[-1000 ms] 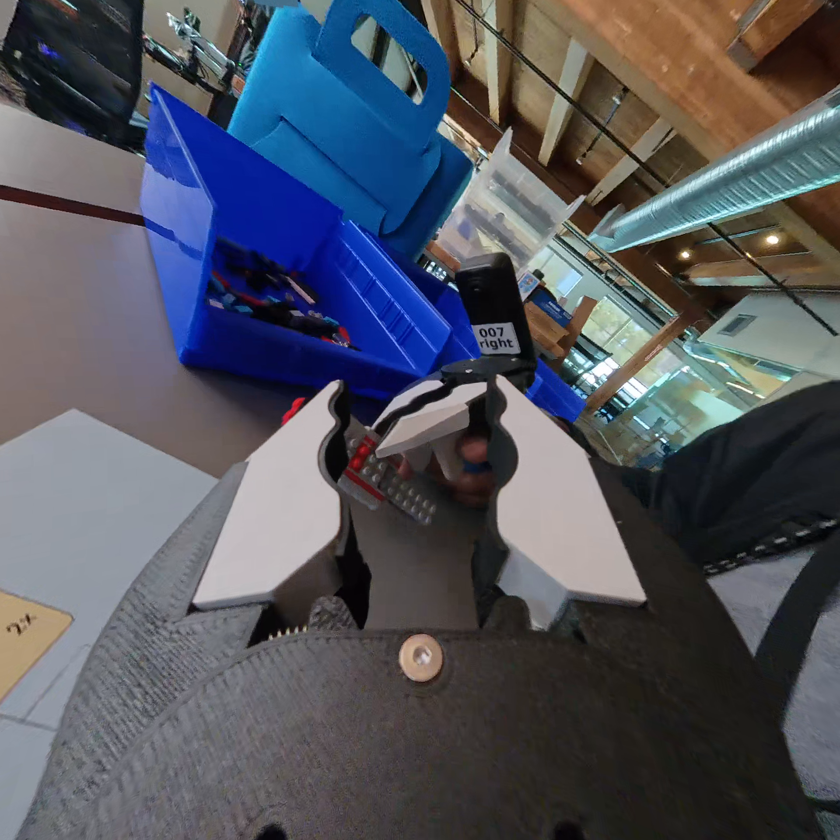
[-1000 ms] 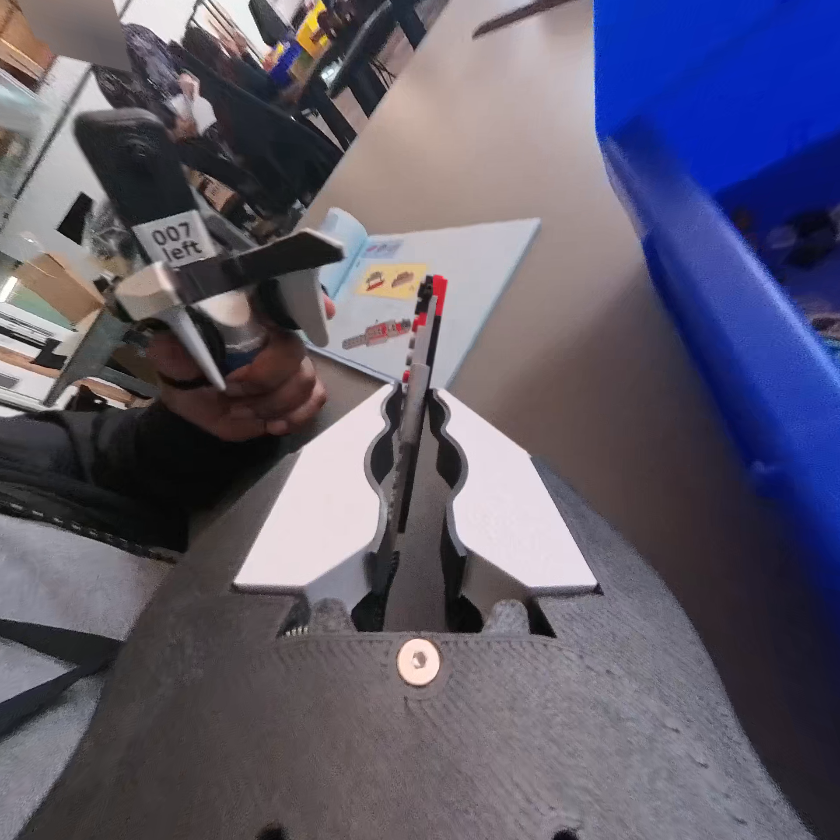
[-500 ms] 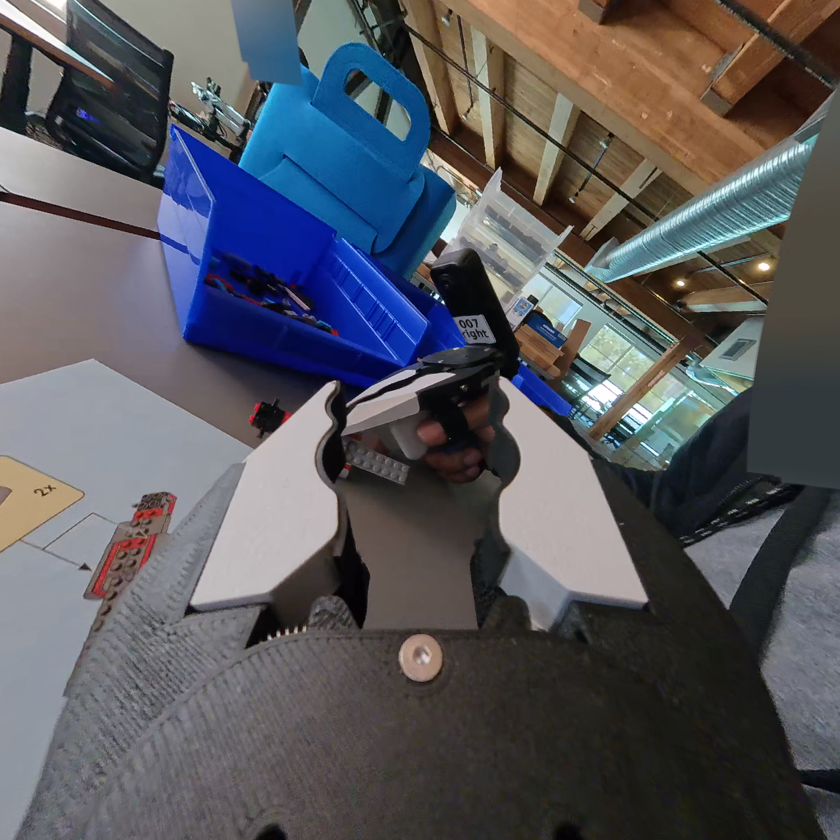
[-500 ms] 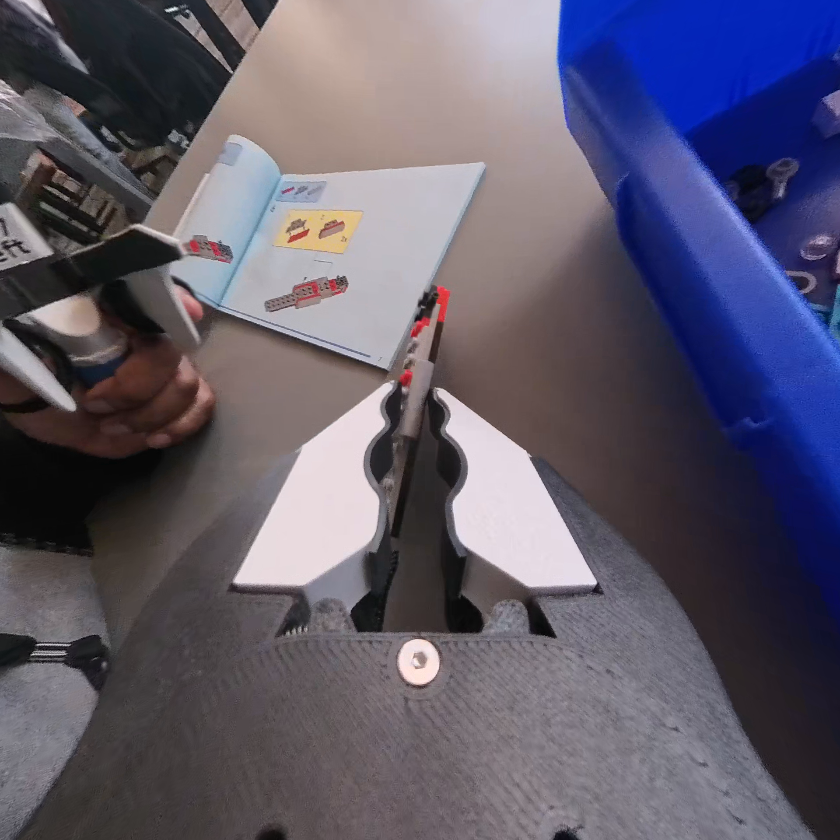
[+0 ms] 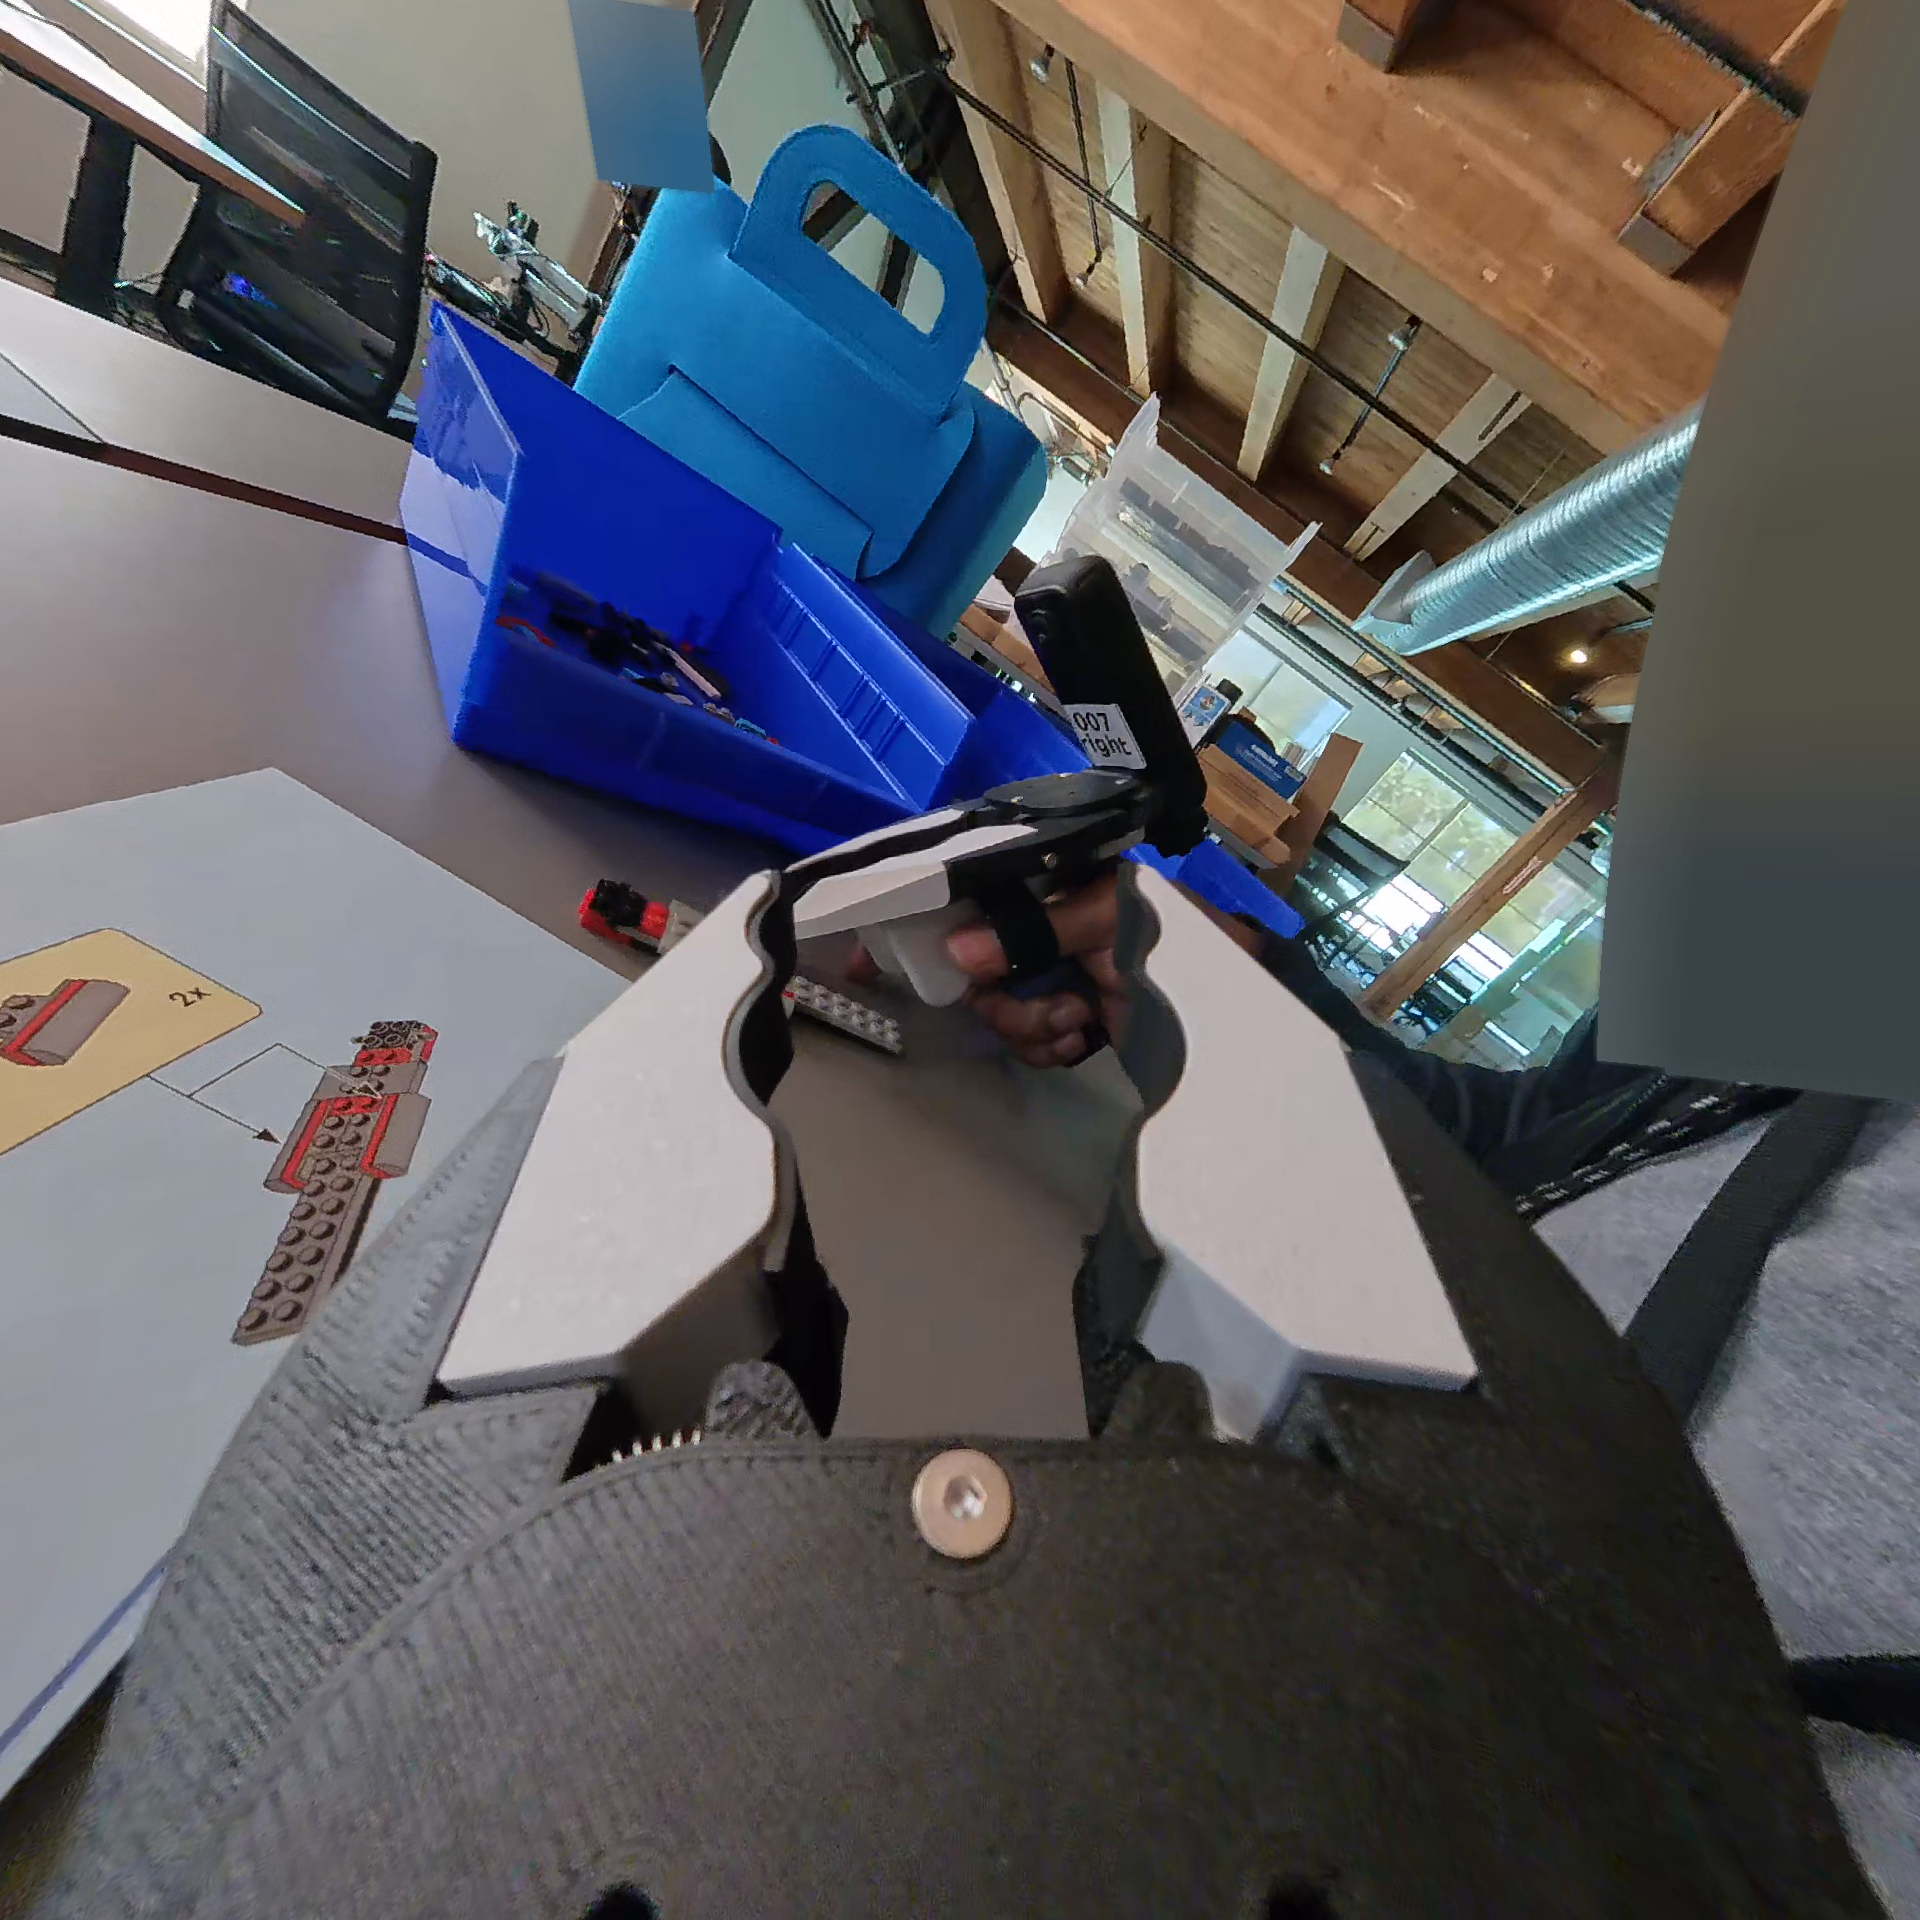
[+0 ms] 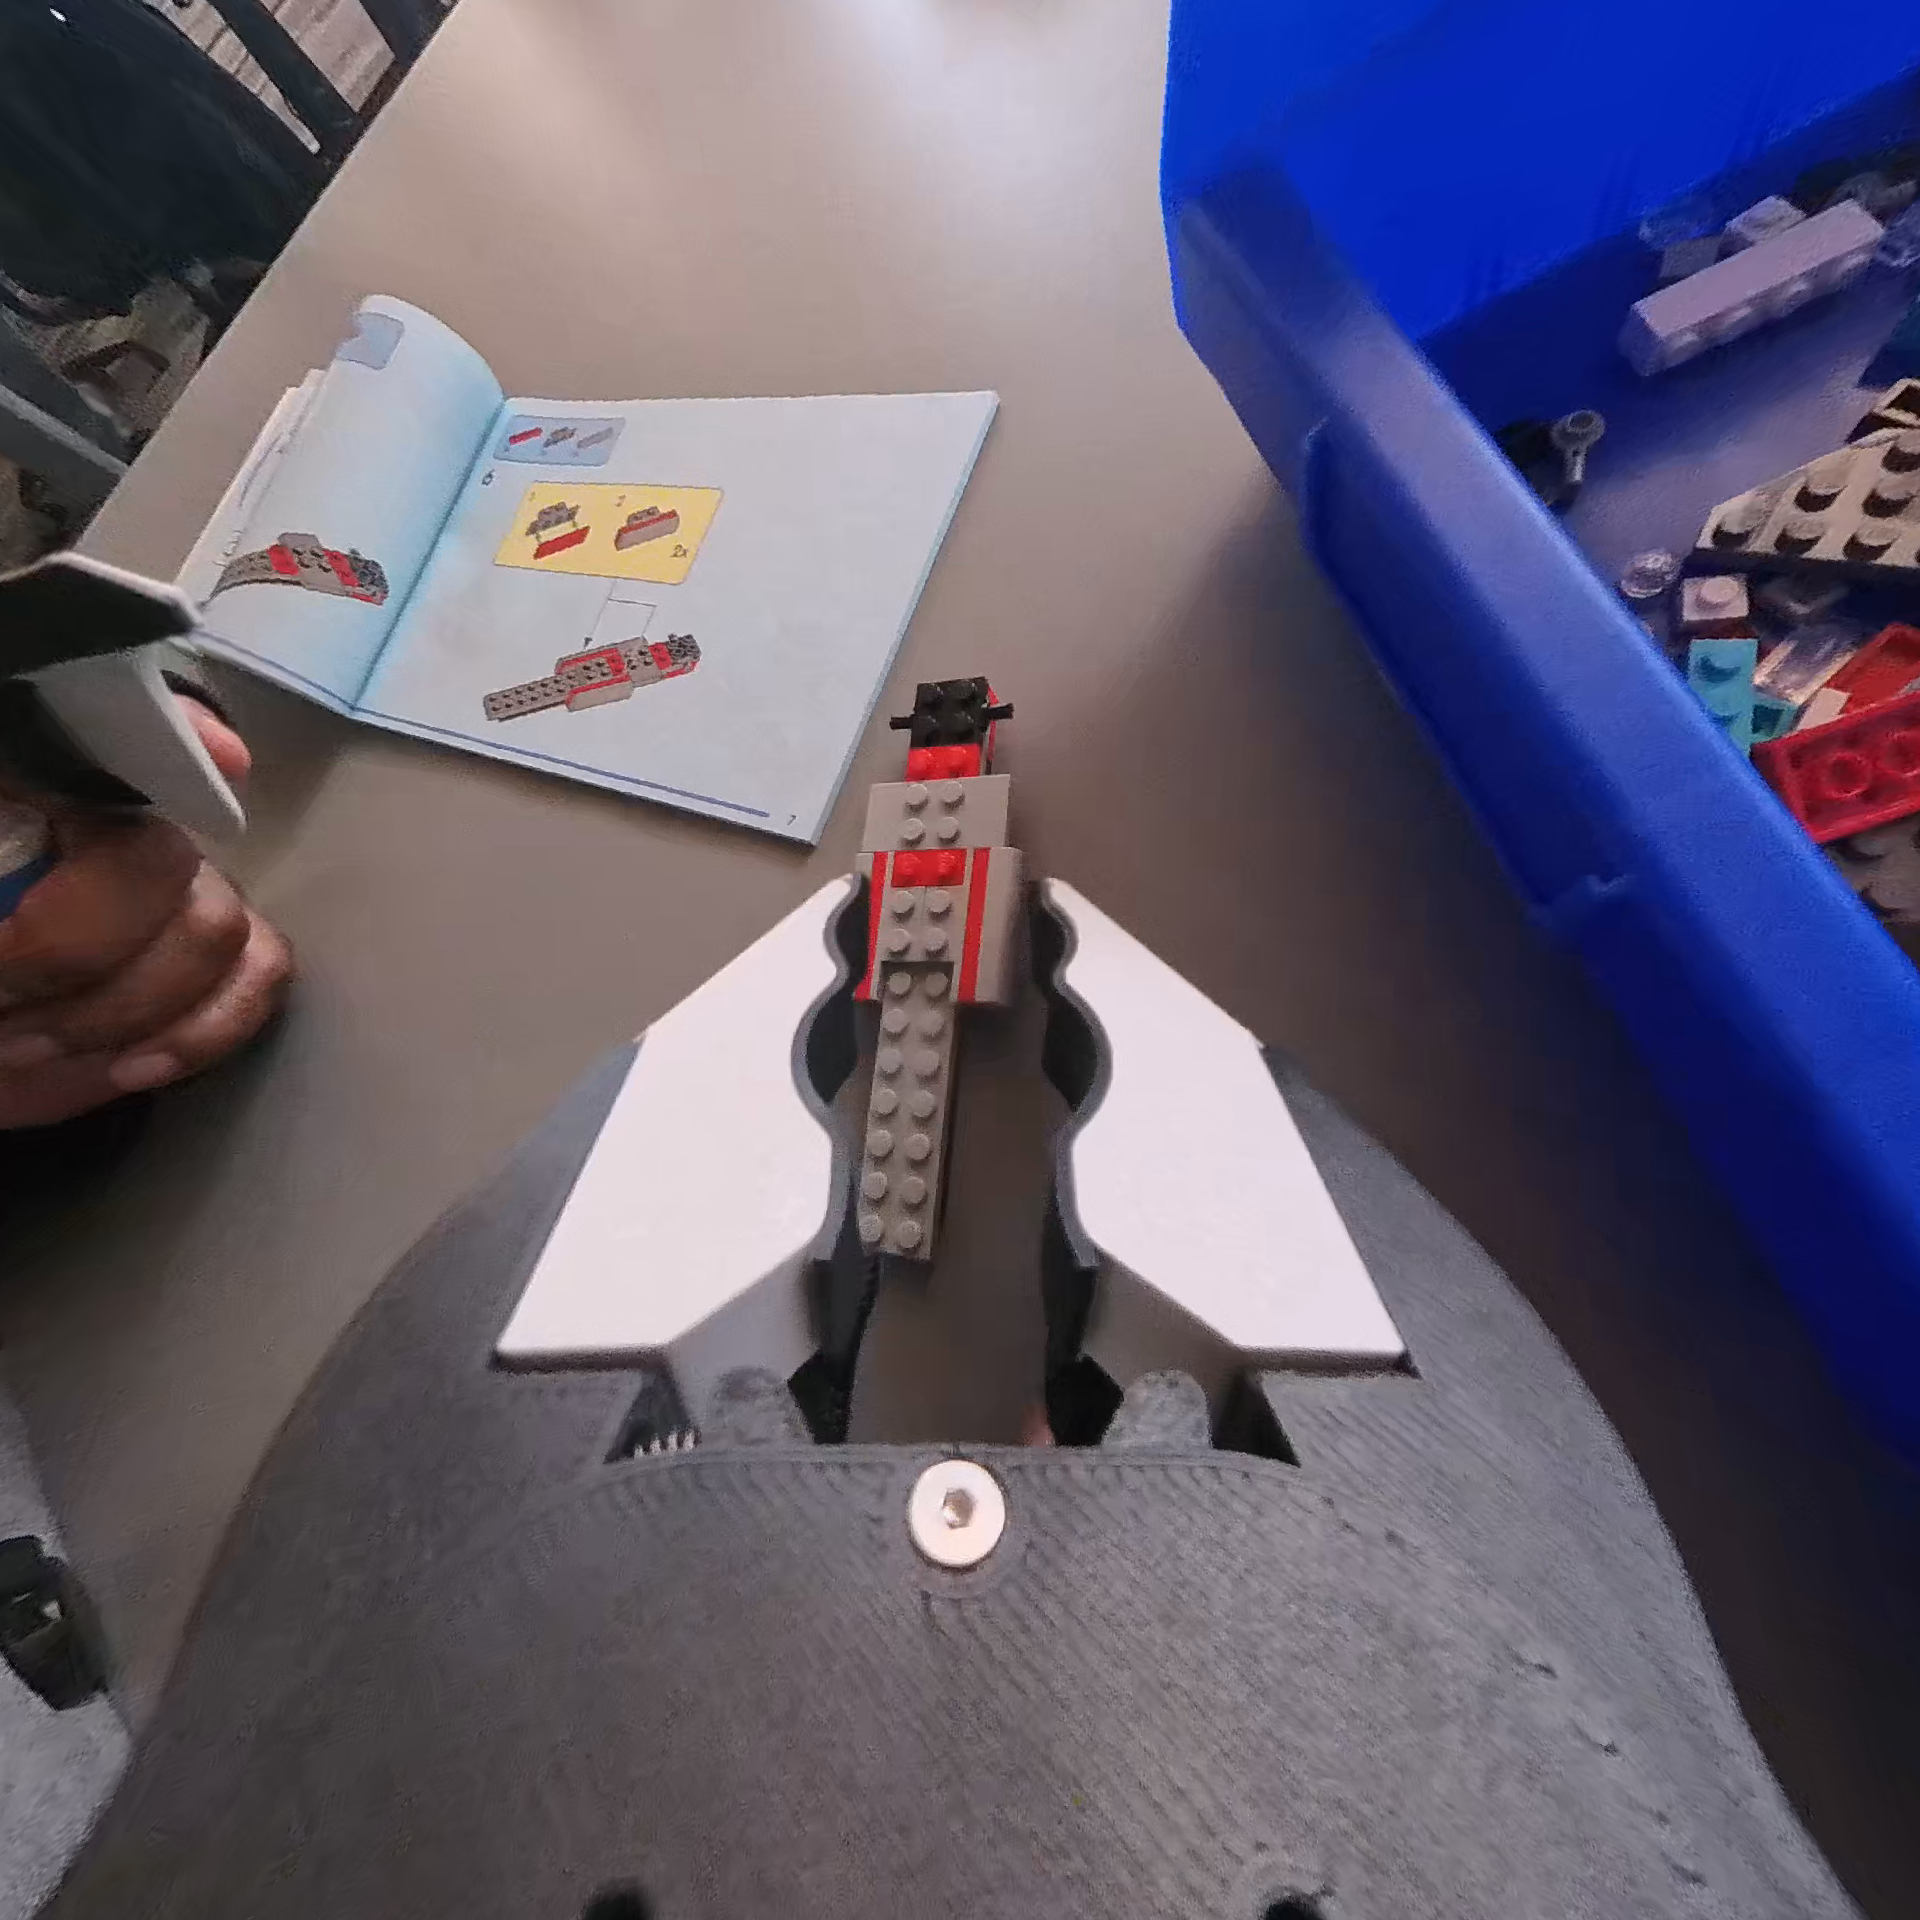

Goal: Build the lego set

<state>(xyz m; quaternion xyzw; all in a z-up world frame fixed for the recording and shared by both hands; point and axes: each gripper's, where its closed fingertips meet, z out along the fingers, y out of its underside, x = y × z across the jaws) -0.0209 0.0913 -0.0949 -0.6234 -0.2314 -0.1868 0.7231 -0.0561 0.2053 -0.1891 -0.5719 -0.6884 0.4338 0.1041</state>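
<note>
The lego model [image 6: 925, 935], a long grey plate with a red and grey body and a black tip, lies flat on the table, studs up. It sits between the fingers of my right gripper [image 6: 945, 894], whose jaws stand apart, wider than the model. In the left wrist view the model [image 5: 844, 1016] lies on the table under the right gripper [image 5: 883, 894]. My left gripper [image 5: 951, 925] is open and empty, held back from the model. Its finger [image 6: 114, 675] and the hand holding it show at the left edge of the right wrist view.
The open instruction booklet [image 6: 665, 582] lies on the table left of the model, also in the left wrist view [image 5: 208, 1039]. A blue bin [image 6: 1507, 644] of loose bricks stands to the right. Behind the bin [image 5: 623, 540] is a blue bag [image 5: 831, 364].
My right gripper brought the model down from an edge-on hold, laid it flat on the table and opened. My left gripper drew back towards the booklet.
</note>
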